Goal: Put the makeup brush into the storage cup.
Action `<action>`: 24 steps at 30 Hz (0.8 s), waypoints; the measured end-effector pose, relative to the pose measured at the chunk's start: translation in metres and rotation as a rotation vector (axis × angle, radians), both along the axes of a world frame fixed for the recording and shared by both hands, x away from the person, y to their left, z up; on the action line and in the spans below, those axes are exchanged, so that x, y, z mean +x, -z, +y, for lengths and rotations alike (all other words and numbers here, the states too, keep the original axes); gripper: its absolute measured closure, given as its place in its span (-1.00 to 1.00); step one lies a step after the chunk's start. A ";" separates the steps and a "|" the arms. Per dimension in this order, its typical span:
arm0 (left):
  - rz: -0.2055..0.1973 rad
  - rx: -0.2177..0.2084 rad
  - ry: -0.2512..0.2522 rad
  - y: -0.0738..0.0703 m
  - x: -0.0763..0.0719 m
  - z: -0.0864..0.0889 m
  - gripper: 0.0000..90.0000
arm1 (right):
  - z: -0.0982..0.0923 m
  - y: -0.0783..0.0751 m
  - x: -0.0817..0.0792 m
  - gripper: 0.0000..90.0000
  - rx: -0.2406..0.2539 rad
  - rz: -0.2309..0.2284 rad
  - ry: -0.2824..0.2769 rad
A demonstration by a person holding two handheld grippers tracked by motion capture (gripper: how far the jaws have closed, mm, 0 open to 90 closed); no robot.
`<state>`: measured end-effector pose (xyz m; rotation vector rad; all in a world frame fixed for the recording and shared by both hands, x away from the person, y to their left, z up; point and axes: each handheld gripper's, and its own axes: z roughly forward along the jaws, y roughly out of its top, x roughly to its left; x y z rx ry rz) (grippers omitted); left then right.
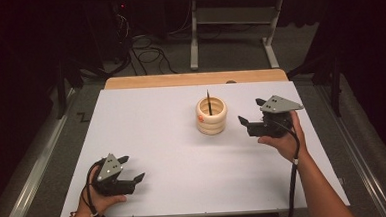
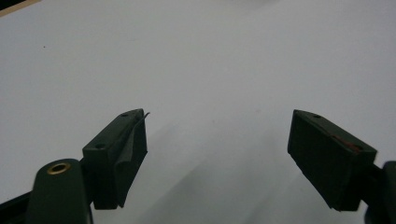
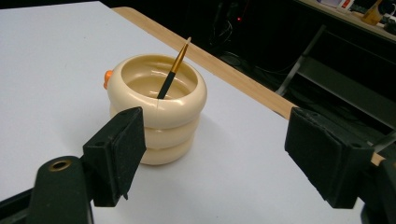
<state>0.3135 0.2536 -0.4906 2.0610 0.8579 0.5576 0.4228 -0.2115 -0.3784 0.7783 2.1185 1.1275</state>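
While both hand-held grippers gape empty, the ringed cream holder [image 3: 156, 109] (upright) contains one brush [image 3: 173, 70].

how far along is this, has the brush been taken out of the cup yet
Not yet. The brush stands tilted inside the cream ringed cup, so nothing looks done. In hand: the right tongs are open and empty beside the cup, pointed at it, apart from it. The left tongs are open over the bare white table, far from the cup. Left, probably: close in, grip the brush and lift it out.
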 end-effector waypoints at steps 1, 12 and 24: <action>-0.002 0.001 0.000 0.000 0.000 0.000 -0.54 | -0.001 0.000 -0.001 -0.52 -0.005 -0.003 0.000; -0.002 0.004 -0.002 0.000 0.000 0.000 -0.54 | -0.008 0.003 -0.008 -0.52 -0.011 -0.007 -0.003; -0.002 0.007 -0.002 0.000 0.000 -0.001 -0.54 | -0.017 0.010 -0.015 -0.52 -0.022 -0.004 -0.004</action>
